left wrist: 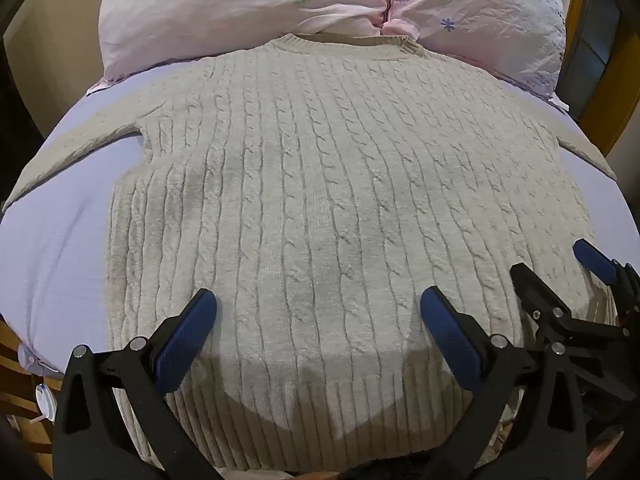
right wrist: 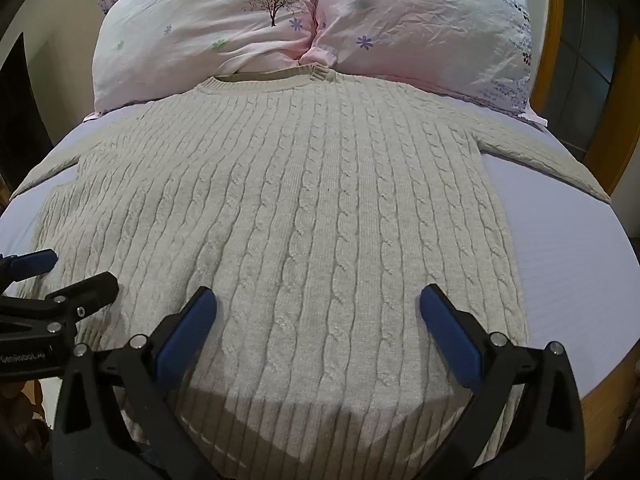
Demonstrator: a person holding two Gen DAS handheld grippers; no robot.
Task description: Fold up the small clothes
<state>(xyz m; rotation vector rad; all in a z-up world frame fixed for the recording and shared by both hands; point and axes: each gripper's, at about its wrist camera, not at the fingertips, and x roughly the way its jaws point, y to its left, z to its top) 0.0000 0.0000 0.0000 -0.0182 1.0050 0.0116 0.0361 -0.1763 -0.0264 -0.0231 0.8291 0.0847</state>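
A cream cable-knit sweater (left wrist: 320, 184) lies flat and spread out on a bed, neck at the far end, sleeves out to both sides; it also shows in the right wrist view (right wrist: 312, 208). My left gripper (left wrist: 318, 304) is open and empty, hovering over the ribbed hem. My right gripper (right wrist: 318, 300) is open and empty, also over the hem, to the right of the left one. The right gripper shows in the left wrist view (left wrist: 548, 268) at the right edge. The left gripper shows in the right wrist view (right wrist: 76, 270) at the left edge.
A lilac sheet (left wrist: 60, 248) covers the bed. Two pink flowered pillows (left wrist: 248, 8) (right wrist: 420, 28) lie beyond the sweater's neck. A wooden bed frame (left wrist: 612, 92) runs along the right. A wooden floor and small white items (left wrist: 44, 396) lie at lower left.
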